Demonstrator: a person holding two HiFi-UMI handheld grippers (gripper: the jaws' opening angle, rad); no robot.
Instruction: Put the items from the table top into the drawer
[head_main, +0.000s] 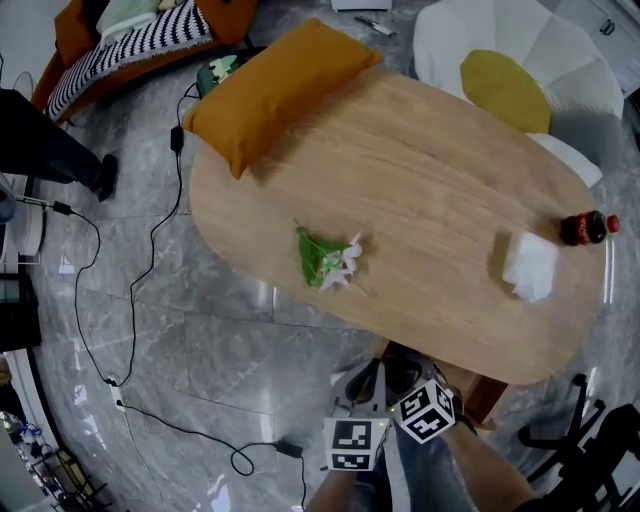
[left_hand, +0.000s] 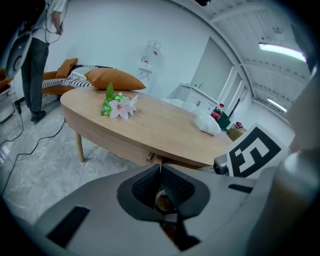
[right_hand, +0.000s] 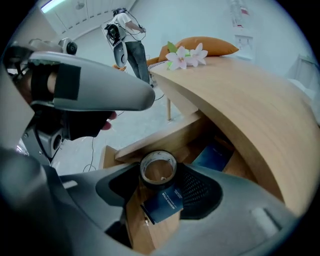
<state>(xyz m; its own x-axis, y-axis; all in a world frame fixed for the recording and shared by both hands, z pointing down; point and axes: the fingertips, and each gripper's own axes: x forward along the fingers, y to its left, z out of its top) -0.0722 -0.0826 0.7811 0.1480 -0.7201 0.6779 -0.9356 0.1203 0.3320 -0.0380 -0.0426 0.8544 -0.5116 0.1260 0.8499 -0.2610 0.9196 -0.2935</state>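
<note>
1. Right gripper (right_hand: 161, 170): the jaws are spread wide around a tape roll (right_hand: 156, 183). Its hole faces the camera and both pads look pressed against its sides.
2. The roll hangs over the open drawer (right_hand: 160, 140) under the table edge. A dark blue booklet (right_hand: 164, 202) is just below the roll, and another blue one (right_hand: 214, 155) lies deeper in the drawer.
3. Left gripper (left_hand: 160, 167): the jaws are closed tip to tip. Something round shows low behind the pads, but I can't tell what it is. The gripper points at the table from the side, well apart from it.
4. In the head view both grippers sit close together at the near table edge.
5. On the oval wooden table (head_main: 420, 180):
   - a flower bunch (head_main: 328, 258) near the middle
   - a white crumpled bag (head_main: 530, 265) toward the right end
   - a cola bottle (head_main: 585, 228) lying beside the bag
   - an orange pillow (head_main: 270, 85) on the far left end, overhanging the edge
6. A person (right_hand: 127, 40) stands in the background beyond the table.
</note>
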